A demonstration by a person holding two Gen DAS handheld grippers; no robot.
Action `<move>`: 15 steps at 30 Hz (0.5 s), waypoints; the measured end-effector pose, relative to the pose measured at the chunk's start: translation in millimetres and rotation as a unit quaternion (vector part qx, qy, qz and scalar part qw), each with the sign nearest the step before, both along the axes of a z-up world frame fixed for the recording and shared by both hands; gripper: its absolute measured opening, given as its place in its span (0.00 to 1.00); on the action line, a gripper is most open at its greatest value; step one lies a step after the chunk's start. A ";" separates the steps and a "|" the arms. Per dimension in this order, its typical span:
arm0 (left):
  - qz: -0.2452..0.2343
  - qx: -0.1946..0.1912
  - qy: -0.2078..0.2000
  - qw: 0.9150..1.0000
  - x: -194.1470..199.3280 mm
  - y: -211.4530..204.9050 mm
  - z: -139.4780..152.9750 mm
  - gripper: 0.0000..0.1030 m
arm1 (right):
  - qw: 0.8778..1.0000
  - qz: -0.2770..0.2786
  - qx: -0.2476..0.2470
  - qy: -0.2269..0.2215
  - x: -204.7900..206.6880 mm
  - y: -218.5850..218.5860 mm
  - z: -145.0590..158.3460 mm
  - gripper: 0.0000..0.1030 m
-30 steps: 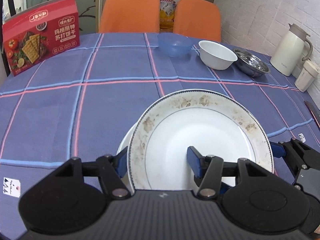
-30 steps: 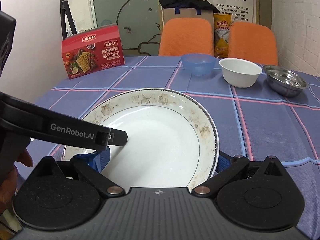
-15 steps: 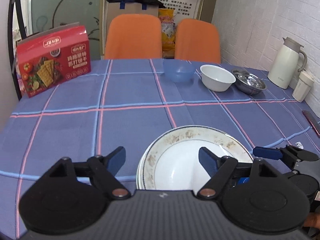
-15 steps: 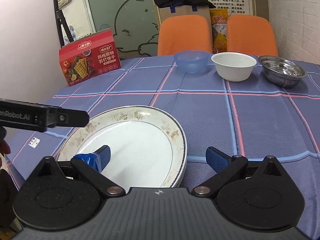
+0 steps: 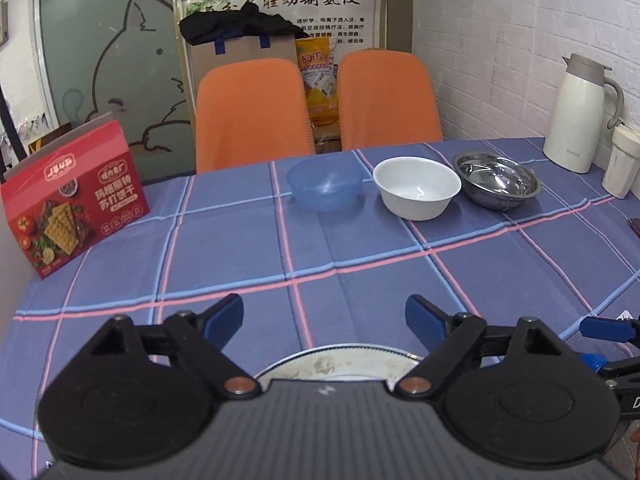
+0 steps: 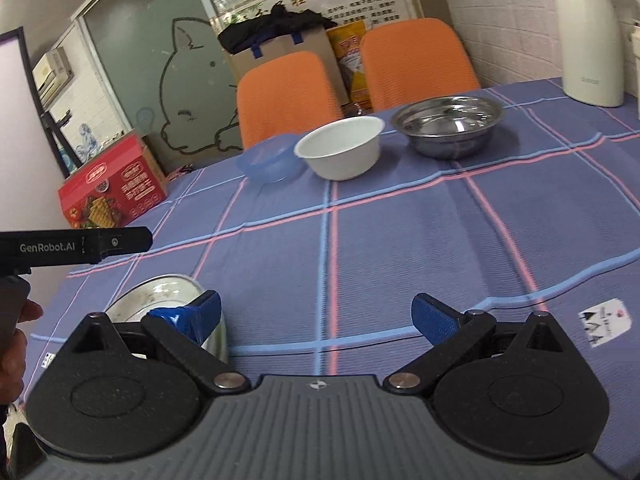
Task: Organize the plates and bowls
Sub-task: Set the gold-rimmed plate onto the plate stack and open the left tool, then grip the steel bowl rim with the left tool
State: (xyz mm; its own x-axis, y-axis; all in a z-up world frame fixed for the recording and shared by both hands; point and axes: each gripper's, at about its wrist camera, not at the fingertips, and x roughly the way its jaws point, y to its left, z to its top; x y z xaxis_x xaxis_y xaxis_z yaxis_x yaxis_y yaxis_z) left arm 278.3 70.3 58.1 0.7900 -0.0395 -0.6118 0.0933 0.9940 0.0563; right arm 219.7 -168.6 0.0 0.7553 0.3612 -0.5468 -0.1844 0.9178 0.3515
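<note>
Both grippers have drawn back from the plate (image 5: pixel 336 364), jaws apart.

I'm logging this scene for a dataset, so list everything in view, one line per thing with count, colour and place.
plates: a stack, count unclear, white with speckled rim, near table edge
blue bowl: 1, translucent blue, far side, leftmost of the row
white bowl: 1, white, middle of the row
steel bowl: 1, metal, right end of the row
cracker box: 1, red, far left of table
jug: 1, cream, far right by the wall
tablecloth: 1, blue with pink and light-blue lines
chairs: 2, orange, behind table
left gripper: 1, black, blue pads, open above the plates
right gripper: 1, black, blue pads, open
</note>
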 end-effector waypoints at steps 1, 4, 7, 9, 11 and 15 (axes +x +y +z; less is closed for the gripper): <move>0.001 0.004 -0.002 1.000 4.5 -6.4 1.0 0.86 | 1.000 -0.010 0.003 0.002 1.6 -8.5 -1.4 0.87; 0.005 0.018 -0.006 1.000 20.7 -25.6 5.2 0.86 | 0.999 -0.038 0.014 0.015 8.2 -34.2 -7.5 0.87; 0.007 0.034 -0.009 0.999 36.9 -43.3 10.0 0.86 | 0.998 -0.051 0.020 0.025 17.7 -53.7 -13.6 0.87; 0.006 0.045 -0.013 0.999 48.5 -55.8 12.7 0.87 | 0.998 -0.053 0.025 0.028 26.0 -64.8 -15.5 0.87; 0.008 0.061 -0.015 0.998 60.2 -69.6 15.2 0.87 | 0.998 -0.053 0.024 0.029 35.4 -75.4 -16.3 0.87; 0.004 0.094 -0.016 0.995 83.7 -96.5 17.0 0.87 | 0.998 -0.053 0.009 0.024 58.6 -95.0 -14.0 0.87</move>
State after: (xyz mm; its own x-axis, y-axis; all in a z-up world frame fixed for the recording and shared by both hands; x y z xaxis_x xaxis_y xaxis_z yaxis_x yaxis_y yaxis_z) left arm 362.1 -26.2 75.2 0.8094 0.0791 -0.5819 0.0815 0.9661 0.2448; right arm 278.3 -263.6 -14.0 0.7631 0.2904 -0.5774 -0.0682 0.9245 0.3750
